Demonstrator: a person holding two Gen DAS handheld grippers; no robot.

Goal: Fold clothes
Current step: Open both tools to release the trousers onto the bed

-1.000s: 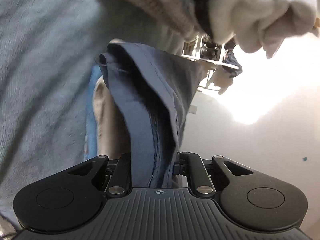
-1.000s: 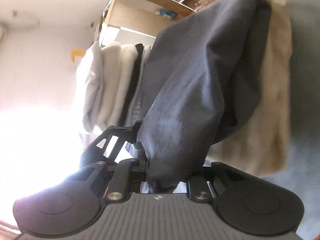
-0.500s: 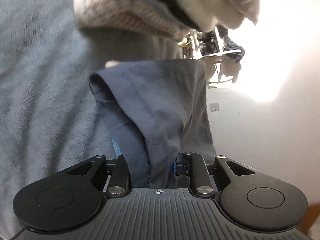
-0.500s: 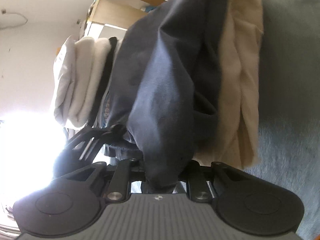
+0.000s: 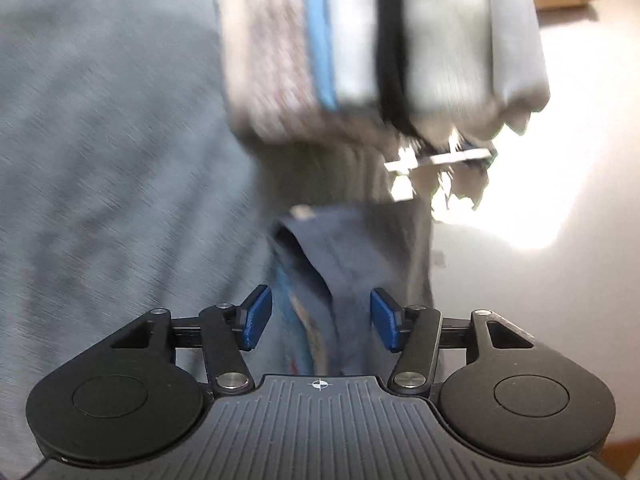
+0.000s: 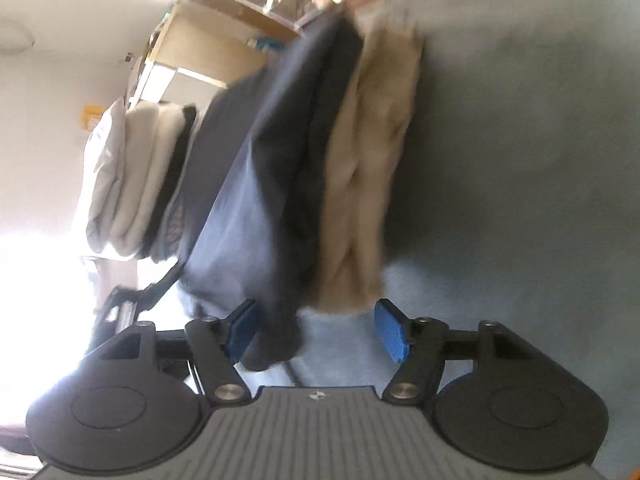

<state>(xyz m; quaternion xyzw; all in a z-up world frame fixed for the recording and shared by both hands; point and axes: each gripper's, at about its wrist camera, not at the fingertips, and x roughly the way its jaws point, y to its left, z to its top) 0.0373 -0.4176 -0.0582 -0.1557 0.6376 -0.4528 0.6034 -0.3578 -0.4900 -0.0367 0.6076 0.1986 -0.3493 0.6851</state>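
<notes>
The left claw [image 5: 318, 318] has just been opening: its blue pads [image 5: 256, 318] stand apart, with the navy garment [image 5: 348, 264] lying slack between them, unpressed. The right claw [image 6: 316, 332] has likewise just spread its jaws, a corner of the same navy garment [image 6: 256, 184] hanging loose by its left pad. Probably both are letting go so the finished fold settles onto the beige garment [image 6: 368, 184] on the grey blanket [image 5: 100, 160], near a folded stack [image 5: 360, 48]. Both claws angle downward at the cloth.
</notes>
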